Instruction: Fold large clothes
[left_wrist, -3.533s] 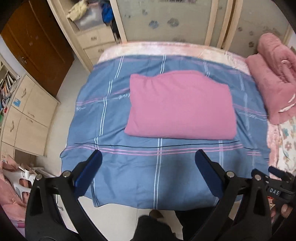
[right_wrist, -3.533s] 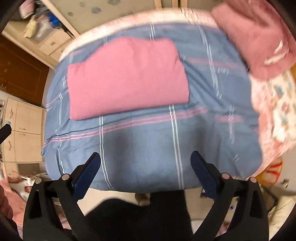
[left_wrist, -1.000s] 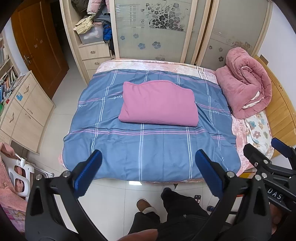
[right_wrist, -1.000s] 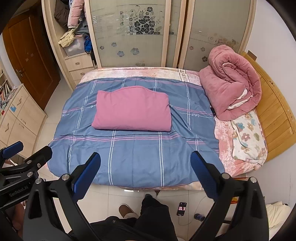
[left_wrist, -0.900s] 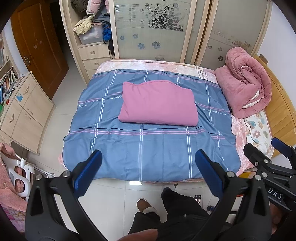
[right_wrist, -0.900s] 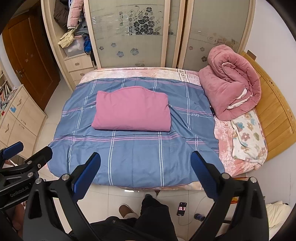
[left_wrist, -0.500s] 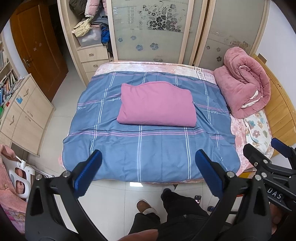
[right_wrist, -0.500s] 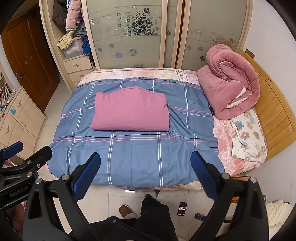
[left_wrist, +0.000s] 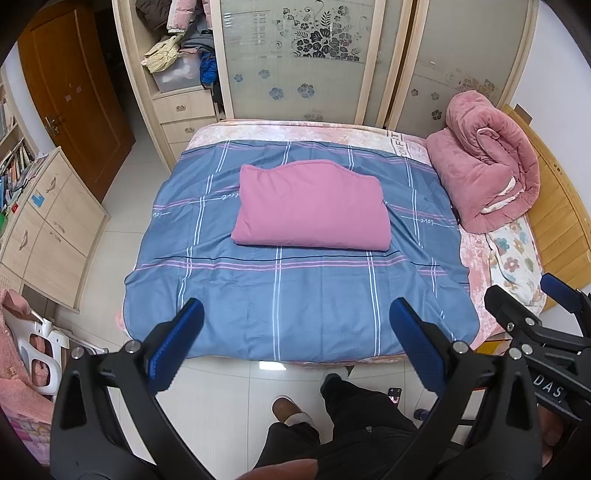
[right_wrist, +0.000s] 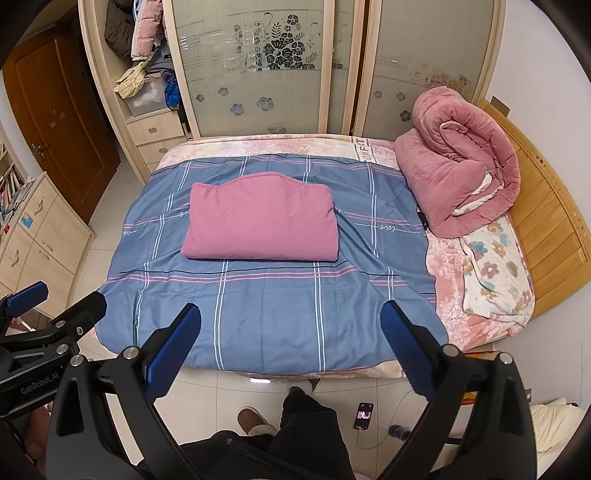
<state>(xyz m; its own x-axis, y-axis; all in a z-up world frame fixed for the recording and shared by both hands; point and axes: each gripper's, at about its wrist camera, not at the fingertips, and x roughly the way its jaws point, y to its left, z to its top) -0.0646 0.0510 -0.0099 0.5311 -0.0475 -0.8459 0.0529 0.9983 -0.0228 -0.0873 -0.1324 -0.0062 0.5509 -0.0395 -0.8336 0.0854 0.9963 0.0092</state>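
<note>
A folded pink garment (left_wrist: 312, 206) lies flat in the middle of a blue striped sheet (left_wrist: 295, 291) spread on the bed; it also shows in the right wrist view (right_wrist: 260, 218) on the same sheet (right_wrist: 266, 314). My left gripper (left_wrist: 295, 332) is open and empty, held well back from the bed above the floor. My right gripper (right_wrist: 291, 328) is open and empty too, at the same distance. Each gripper shows at the edge of the other's view.
A rolled pink quilt (left_wrist: 484, 173) and a floral cloth (left_wrist: 513, 266) lie at the bed's right by a wooden headboard (right_wrist: 546, 236). A wardrobe (left_wrist: 306, 59) stands behind, a cabinet (left_wrist: 48, 221) left. A phone (right_wrist: 364, 415) lies on the tiles.
Both grippers have drawn back and up from the bed since 3.5 s ago, so the whole bed now shows. Over the last second the view rises only slightly. The garment has not moved.
</note>
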